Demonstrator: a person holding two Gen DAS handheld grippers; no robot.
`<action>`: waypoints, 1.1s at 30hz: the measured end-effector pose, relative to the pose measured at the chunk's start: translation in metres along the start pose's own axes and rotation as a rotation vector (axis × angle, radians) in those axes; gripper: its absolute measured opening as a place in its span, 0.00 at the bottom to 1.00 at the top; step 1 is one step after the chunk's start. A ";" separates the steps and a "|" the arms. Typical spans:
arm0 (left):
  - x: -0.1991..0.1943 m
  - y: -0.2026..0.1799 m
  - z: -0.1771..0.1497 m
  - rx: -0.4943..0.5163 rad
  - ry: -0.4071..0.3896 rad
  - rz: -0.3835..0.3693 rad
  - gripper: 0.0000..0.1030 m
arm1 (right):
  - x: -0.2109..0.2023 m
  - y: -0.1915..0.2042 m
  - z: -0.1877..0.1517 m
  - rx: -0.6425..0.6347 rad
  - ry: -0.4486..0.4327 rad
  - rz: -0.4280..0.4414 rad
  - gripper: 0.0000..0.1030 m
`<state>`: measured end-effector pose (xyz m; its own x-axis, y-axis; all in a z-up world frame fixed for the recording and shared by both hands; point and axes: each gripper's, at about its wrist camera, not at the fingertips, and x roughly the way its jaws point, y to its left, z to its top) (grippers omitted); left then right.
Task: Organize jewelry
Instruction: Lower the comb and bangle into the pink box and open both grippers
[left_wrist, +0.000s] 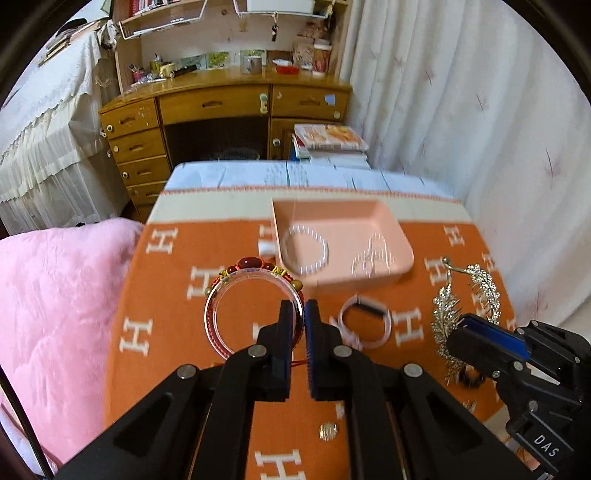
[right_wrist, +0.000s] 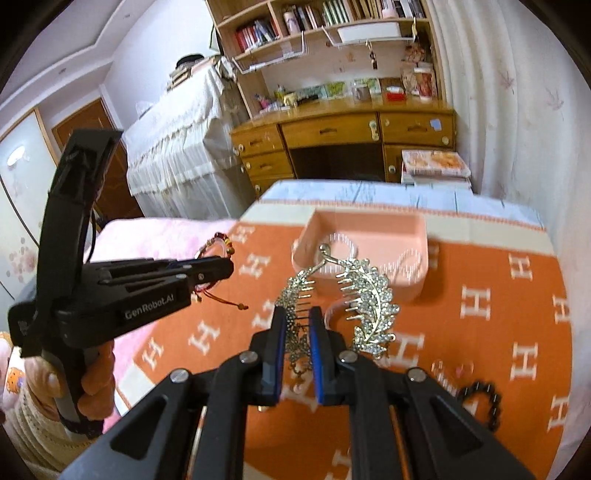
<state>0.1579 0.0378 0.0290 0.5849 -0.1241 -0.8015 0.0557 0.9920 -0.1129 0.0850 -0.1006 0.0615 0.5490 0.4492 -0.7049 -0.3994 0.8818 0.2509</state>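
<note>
Left claw (left_wrist: 295, 314) clamped on red beaded bracelet (left_wrist: 251, 302) at frame centre; right claw (right_wrist: 297, 321) pinched narrow on rhinestone leaf hair comb (right_wrist: 369, 306), long axis pointing up-frame. Pink tray (left_wrist: 369, 218) straight ahead, above both, already holding clear bead bracelets (left_wrist: 304, 249). White bangle (left_wrist: 365, 325) below tray, black bead bracelet (right_wrist: 480, 402) lower right.

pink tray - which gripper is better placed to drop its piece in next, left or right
Probably left, though it is close. The left gripper is shut on the red beaded bracelet, just short of the pink tray's near corner. The right gripper grips the sprawling rhinestone hair comb.
</note>
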 end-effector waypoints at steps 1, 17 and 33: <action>0.002 0.001 0.008 -0.005 -0.005 -0.008 0.04 | 0.001 -0.002 0.009 0.005 -0.007 0.001 0.12; 0.071 0.011 0.067 -0.084 0.049 -0.098 0.04 | 0.067 -0.041 0.084 0.112 0.034 0.014 0.12; 0.142 -0.021 0.085 -0.113 0.090 -0.177 0.04 | 0.164 -0.090 0.067 0.167 0.230 -0.030 0.12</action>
<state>0.3085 0.0013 -0.0329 0.4996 -0.3025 -0.8117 0.0575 0.9466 -0.3174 0.2600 -0.0965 -0.0320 0.3698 0.3953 -0.8408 -0.2486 0.9141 0.3204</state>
